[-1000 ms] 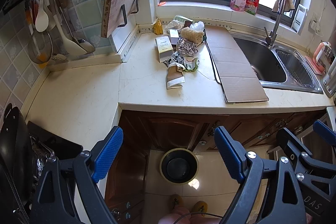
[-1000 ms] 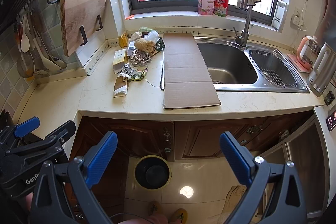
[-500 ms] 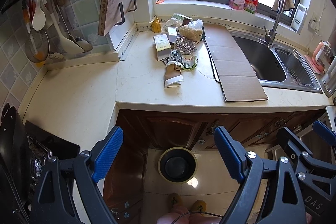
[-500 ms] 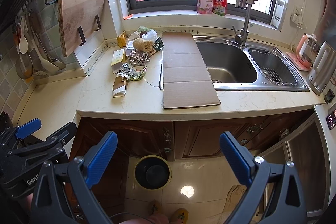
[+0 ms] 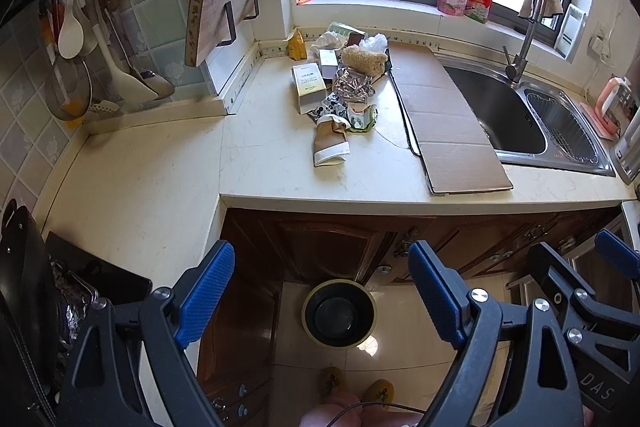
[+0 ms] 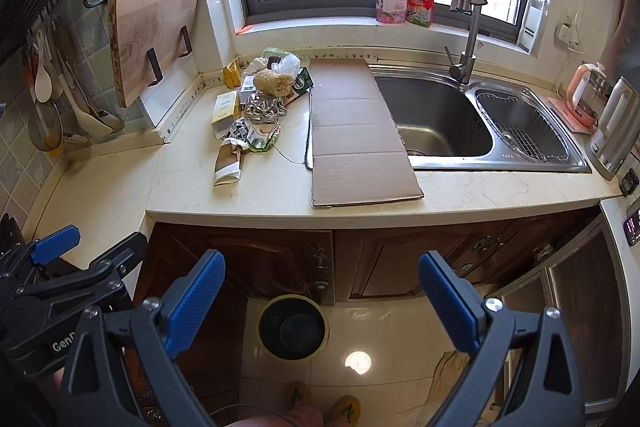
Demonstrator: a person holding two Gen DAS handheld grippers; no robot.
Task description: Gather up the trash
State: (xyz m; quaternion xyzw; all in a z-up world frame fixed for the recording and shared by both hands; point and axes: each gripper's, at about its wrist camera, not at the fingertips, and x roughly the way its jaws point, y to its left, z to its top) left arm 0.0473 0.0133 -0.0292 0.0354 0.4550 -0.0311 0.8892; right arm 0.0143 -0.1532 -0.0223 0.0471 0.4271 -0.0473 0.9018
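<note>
Left tool (image 5: 320,291) and right tool (image 6: 322,291): jaws spread wide on both, nothing between the blue pads, both held back from the cream stone desk (image 5: 280,183) and above the floor. Trash is a loose heap ahead of both tools, slightly left of the right tool's line, toward the rear corner of the desk, well apart from either tool. Nearest piece: flattened brown-and-white paper cup (image 5: 331,143), lying on its side; judged very light, soft, crushable, best pinched across its flat width near the white rim. Behind it a crumpled green-and-white wrapper (image 5: 362,117) and a crinkled silver foil bag (image 5: 352,87); both judged light and slick, likely to slide, so pinch a raised fold, not a flat face. White rectangular carton (image 5: 307,87) to the left of the foil: stiff, should take a grip across its narrow sides. Tan fibrous loofah-like lump (image 5: 364,57) and clear plastic bag (image 5: 374,42) farthest off; compressible, easy. Long flat brown cardboard sheet (image 6: 356,131) lies ahead of the right tool, one edge over the steel sink (image 6: 440,123); light but broad and floppy, take the overhanging near edge. Round dark bin (image 6: 292,327) sits on the floor just below and between the pads of each tool
</note>
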